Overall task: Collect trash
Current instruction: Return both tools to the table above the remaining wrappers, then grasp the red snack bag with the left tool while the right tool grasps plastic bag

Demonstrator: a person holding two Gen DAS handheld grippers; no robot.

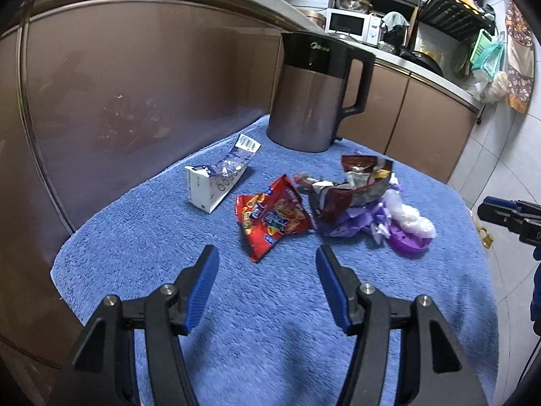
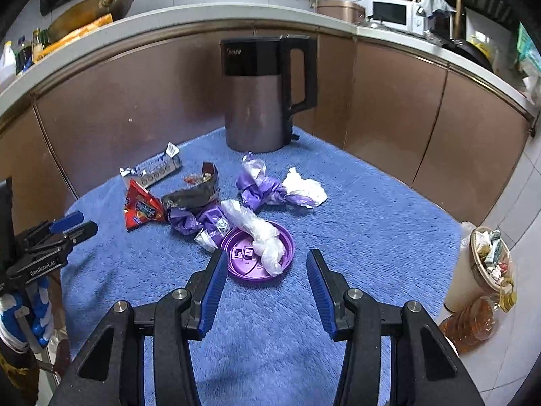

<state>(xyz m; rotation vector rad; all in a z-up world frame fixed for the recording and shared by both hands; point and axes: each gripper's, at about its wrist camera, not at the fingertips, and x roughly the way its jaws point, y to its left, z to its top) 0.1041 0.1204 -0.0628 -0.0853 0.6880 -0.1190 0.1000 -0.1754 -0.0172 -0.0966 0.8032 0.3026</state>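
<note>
Trash lies on a blue towel (image 1: 270,304): a white carton (image 1: 216,181), a red snack bag (image 1: 272,218), a dark brown wrapper (image 1: 351,186), purple wrappers (image 2: 260,189), crumpled white tissue (image 2: 304,187), and a purple lid (image 2: 260,253) with clear plastic (image 2: 257,233) on it. My left gripper (image 1: 267,253) is open and empty, just short of the red bag. My right gripper (image 2: 265,257) is open and empty, its jaws either side of the purple lid's near edge. The red bag (image 2: 140,208) and carton (image 2: 152,171) also show in the right wrist view.
A brown and black kettle (image 1: 311,101) stands at the towel's far edge, with brown cabinet doors (image 1: 135,101) close behind. A trash bin (image 2: 483,267) with rubbish in it stands on the floor to the right, next to an oil bottle (image 2: 473,318).
</note>
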